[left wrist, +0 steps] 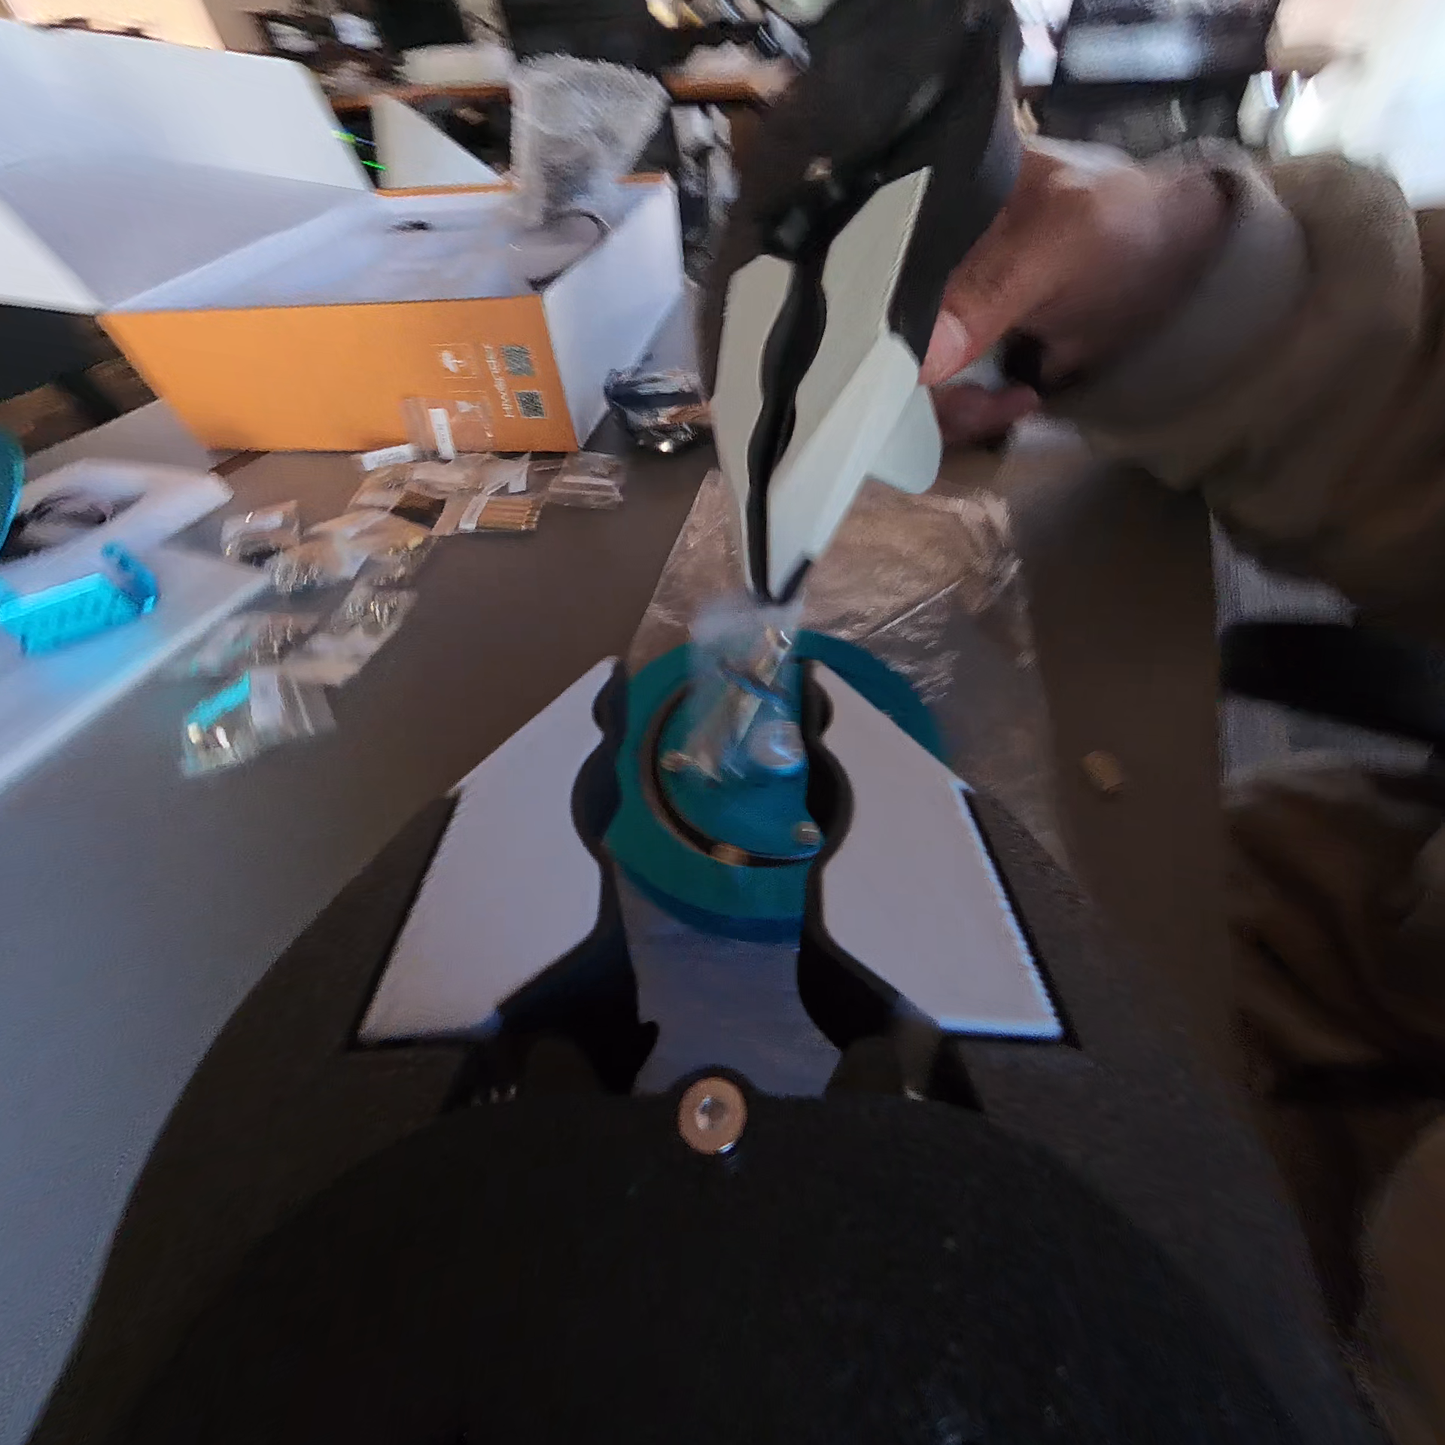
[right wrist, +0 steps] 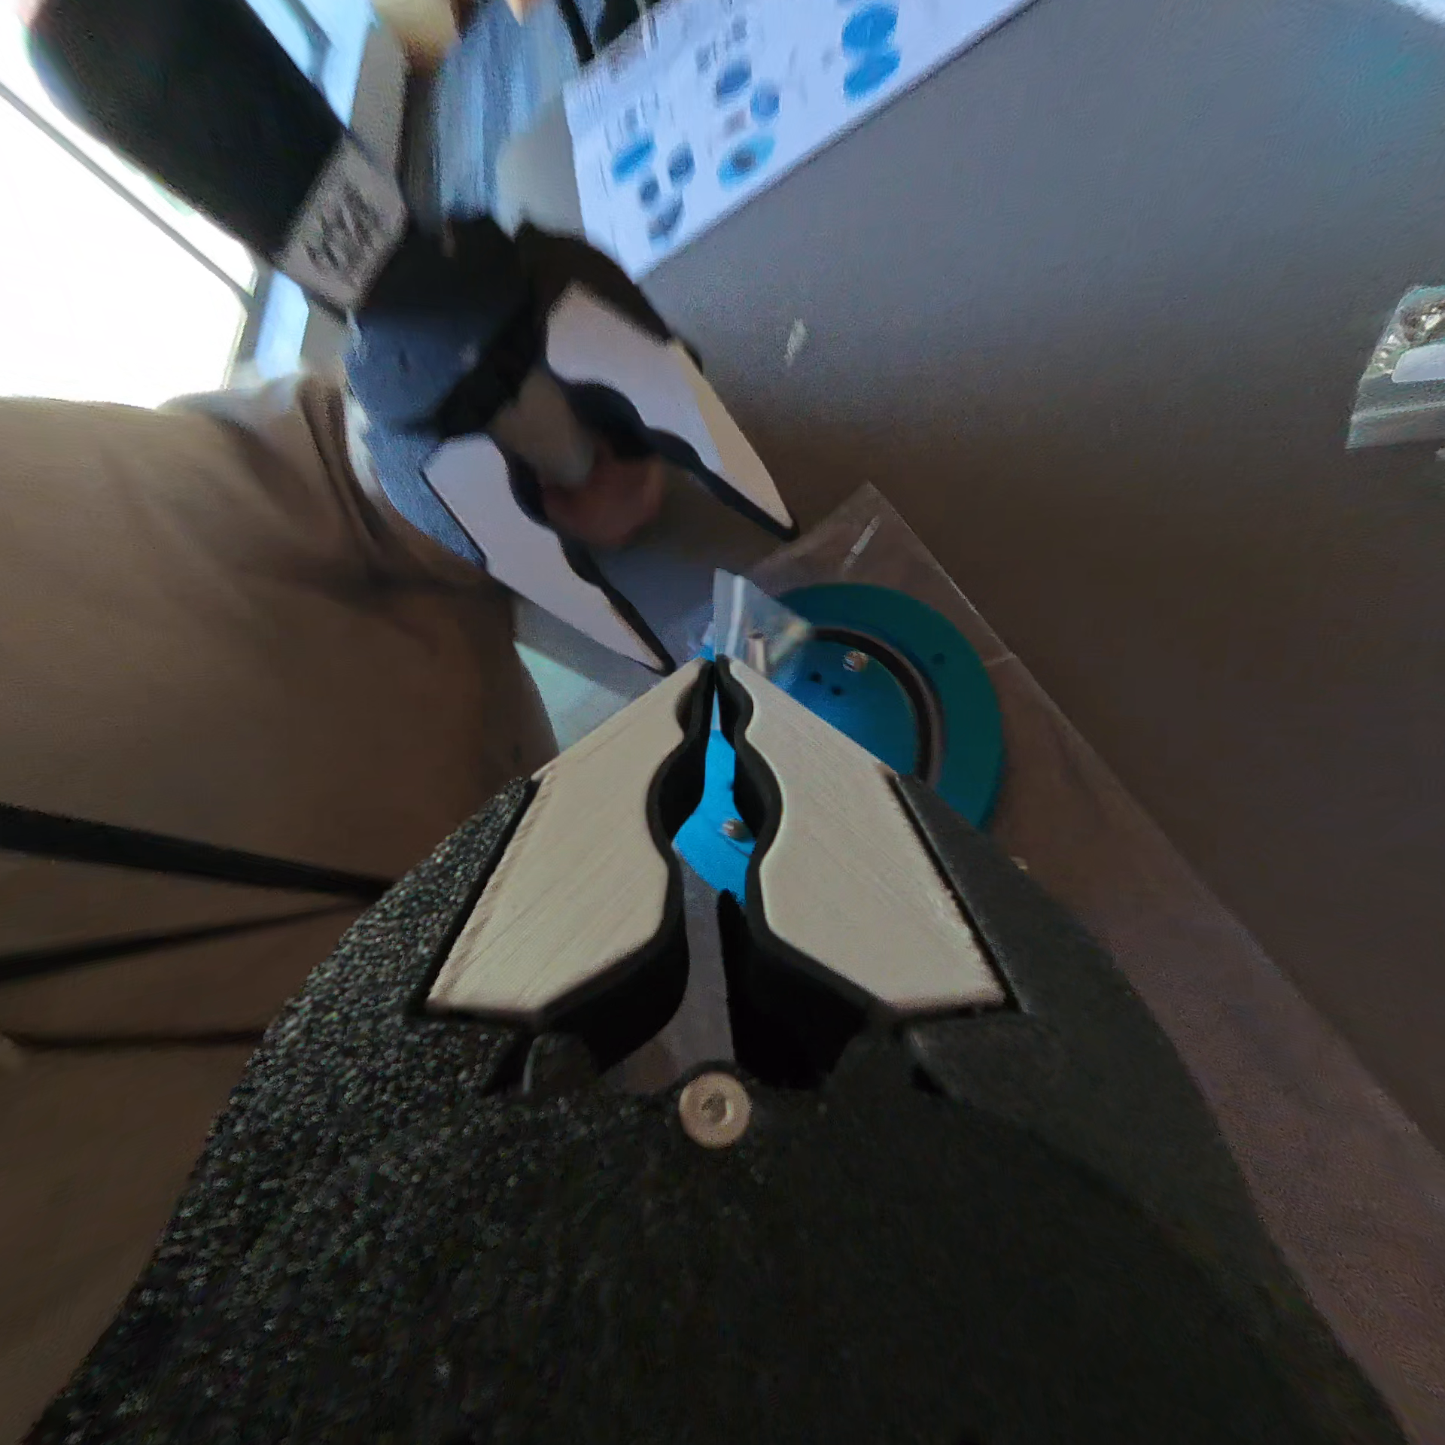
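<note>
Brown tabletop point(left wrist: 508, 594) fills both views, with an open orange and white cardboard box point(left wrist: 344, 375) at its far left side and a printed sheet with blue pictures point(right wrist: 735, 133) along one edge. Clear little packets of hardware point(left wrist: 438, 508) lie scattered in front of the box, and a bright blue plastic part point(left wrist: 78, 602) sits on a white surface to the left. A crinkled clear plastic sheet point(left wrist: 899, 579) lies under the middle of the scene. On it rests a teal ring-shaped part point(right wrist: 958, 704) with a blue disc point(right wrist: 844, 704) set inside it. The left gripper point(left wrist: 711, 696) has its fingers spread wide, one on either side of the teal ring; whether they touch it cannot be told through the blur. The right gripper point(right wrist: 715, 665), held by a hand point(left wrist: 1079, 266) in a tan sleeve, points down over the disc with its fingers pinched together on the top of a small clear bag point(left wrist: 743, 704). The bag hangs from the tips and holds small metal pieces, its lower end at the blue disc. A small brass-coloured piece point(left wrist: 1098, 770) lies apart to the right.
</note>
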Available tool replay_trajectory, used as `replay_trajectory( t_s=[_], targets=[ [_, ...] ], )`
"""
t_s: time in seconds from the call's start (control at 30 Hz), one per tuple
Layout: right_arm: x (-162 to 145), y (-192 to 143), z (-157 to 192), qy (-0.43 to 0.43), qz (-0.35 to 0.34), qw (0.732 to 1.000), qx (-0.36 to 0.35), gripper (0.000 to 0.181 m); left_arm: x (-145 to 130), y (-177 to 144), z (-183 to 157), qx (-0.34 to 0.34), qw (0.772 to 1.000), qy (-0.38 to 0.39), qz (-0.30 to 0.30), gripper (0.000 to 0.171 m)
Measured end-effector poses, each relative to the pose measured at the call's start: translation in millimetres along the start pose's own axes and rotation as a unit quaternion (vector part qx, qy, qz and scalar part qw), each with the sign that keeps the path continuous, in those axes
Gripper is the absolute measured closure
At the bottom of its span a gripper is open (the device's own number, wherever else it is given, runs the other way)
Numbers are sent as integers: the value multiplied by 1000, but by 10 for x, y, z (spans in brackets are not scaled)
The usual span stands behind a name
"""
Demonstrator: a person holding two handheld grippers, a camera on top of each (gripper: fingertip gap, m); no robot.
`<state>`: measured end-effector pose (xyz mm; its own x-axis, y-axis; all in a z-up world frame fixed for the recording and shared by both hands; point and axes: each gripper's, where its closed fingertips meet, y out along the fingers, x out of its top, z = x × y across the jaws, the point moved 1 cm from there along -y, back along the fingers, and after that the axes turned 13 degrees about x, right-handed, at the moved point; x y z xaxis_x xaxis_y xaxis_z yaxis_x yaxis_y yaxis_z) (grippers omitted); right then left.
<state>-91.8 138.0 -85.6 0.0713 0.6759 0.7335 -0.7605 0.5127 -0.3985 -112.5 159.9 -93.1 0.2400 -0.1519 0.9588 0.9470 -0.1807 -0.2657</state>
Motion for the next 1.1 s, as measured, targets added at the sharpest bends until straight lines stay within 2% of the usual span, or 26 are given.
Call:
replay_trajectory(
  t_s=[0.1, 0.17, 0.23, 0.3, 0.33, 0.4, 0.47, 0.57, 0.63, 0.7, 0.77, 0.9, 1.0, 1.1],
  targets=[
    [10, 10, 206, 17, -68, 997, -19, 181, 18, -119, -74, 99, 994, -44, -23, 120],
    [-46, 106, 359, 14, -83, 996, -26, 181, 121, -239, -206, 150, 986, -39, -57, 112],
    [-104, 207, 508, 8, -87, 996, -31, 181, 165, -312, -458, 164, 984, 4, -75, 112],
    [-143, 274, 638, 10, -92, 995, -30, 181, 116, -325, -646, 173, 982, 40, -62, 104],
    [-158, 309, 705, 9, -94, 995, -27, 181, 105, -339, -690, 183, 980, 52, -59, 98],
    [-192, 356, 736, -1, -87, 995, -55, 181, 96, -381, -719, 203, 975, 69, -55, 97],
    [-177, 369, 727, -14, -89, 992, -87, 181, 88, -417, -706, 208, 974, 70, -55, 95],
    [-212, 463, 750, -4, -49, 995, -84, 181, 123, -502, -590, 220, 971, 72, -66, 95],
    [-109, 458, 819, -2, -66, 995, -77, 181, 135, -539, -561, 211, 972, 77, -63, 96],
    [-83, 490, 892, -7, -54, 995, -79, 181, 185, -585, -569, 202, 973, 79, -75, 103],
    [-75, 465, 914, -27, -40, 993, -110, 181, 216, -610, -588, 201, 972, 89, -80, 108],
    [-57, 424, 1010, -26, -56, 992, -108, 181, 289, -616, -664, 189, 973, 87, -99, 110],
    [-53, 402, 1007, -24, -68, 991, -112, 181, 258, -564, -694, 187, 975, 84, -90, 110],
    [-43, 395, 977, -20, -78, 991, -110, 181, 215, -514, -626, 199, 974, 60, -86, 119]
  ],
)
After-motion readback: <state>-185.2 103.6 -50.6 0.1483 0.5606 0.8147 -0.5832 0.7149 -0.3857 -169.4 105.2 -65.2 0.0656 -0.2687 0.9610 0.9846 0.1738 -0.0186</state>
